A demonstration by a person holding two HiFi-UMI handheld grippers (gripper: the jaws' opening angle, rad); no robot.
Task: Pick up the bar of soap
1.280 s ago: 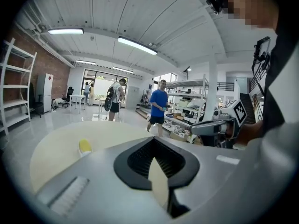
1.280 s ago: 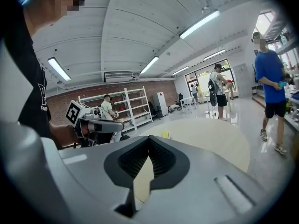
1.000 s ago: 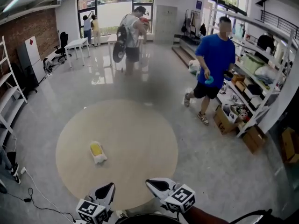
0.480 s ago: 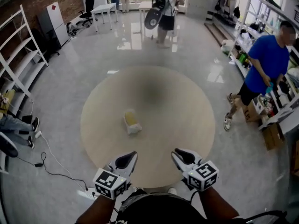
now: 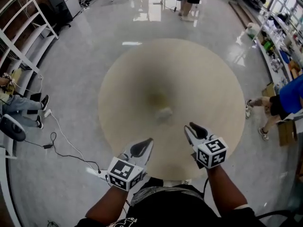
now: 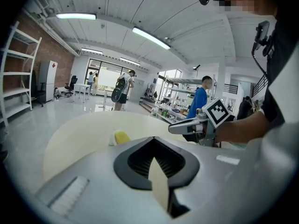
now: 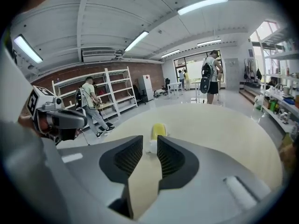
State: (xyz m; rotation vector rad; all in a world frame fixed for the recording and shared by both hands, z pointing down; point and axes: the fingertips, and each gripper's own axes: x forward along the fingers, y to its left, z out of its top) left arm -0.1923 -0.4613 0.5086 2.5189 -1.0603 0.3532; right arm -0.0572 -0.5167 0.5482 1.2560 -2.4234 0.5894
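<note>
We are seeing yellow bar of soap point(image 7: 158, 130) lying on round beige bench point(image 5: 142, 79), just beyond right gripper point(image 7: 149, 143) fingers point(image 7: 128, 157), which have just been opening, narrowly apart, empty; left gripper point(image 6: 153, 140) fingers point(image 6: 140, 160) closed together, empty.

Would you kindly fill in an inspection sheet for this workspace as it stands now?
Surface: round beige table, bare apart from the soap.
Job's things: bar of soap lying on the table, ahead of both grippers, untouched.
Clutter: nothing seen.
Grippers: left gripper shut, empty; right gripper jaws slightly apart, just been opening, nothing between them.
Cables: black cable on the floor, left.
Surroundings: white shelving; person in blue at right.
</note>
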